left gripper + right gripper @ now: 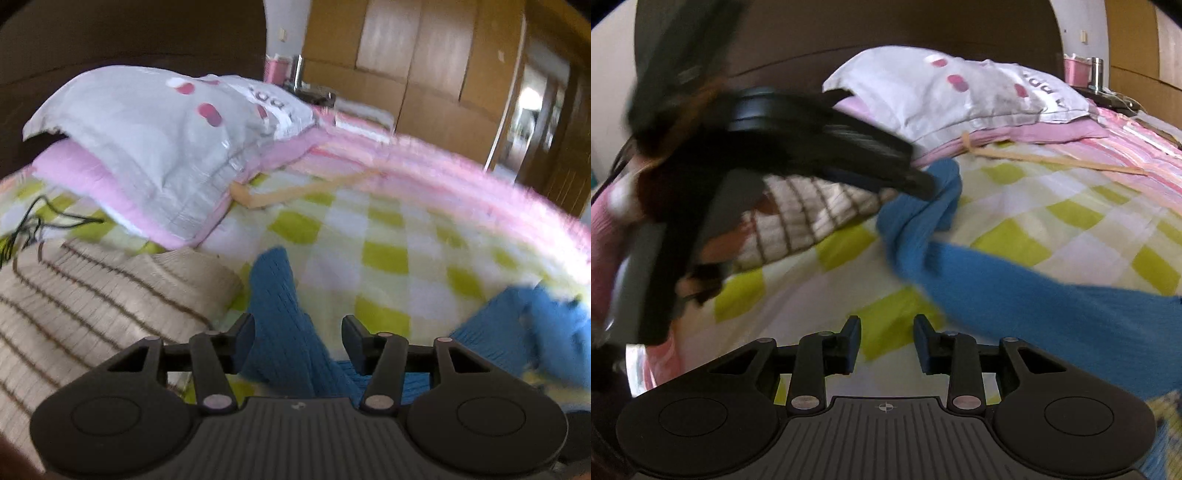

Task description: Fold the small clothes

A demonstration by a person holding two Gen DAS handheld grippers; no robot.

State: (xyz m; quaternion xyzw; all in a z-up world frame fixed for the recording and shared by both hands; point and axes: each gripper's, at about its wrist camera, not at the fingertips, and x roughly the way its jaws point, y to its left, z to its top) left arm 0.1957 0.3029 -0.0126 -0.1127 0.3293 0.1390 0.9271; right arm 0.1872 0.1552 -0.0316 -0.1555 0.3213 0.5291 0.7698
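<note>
A blue knit garment (284,325) lies on the green-and-white checked bedspread (388,258). One long blue part runs up between the fingers of my left gripper (298,332), which is open around it. In the right wrist view the blue garment (1015,288) spreads to the right, and the left gripper (916,181) shows blurred, its tip at the bunched blue end. My right gripper (886,339) is open and empty above the bedspread (820,306), just left of the blue cloth.
A beige sweater with brown stripes (92,306) lies at the left, also in the right wrist view (805,218). A grey pillow (166,125) on a pink one sits behind. A wooden stick (295,192) lies on the bed. A wardrobe (406,55) stands beyond.
</note>
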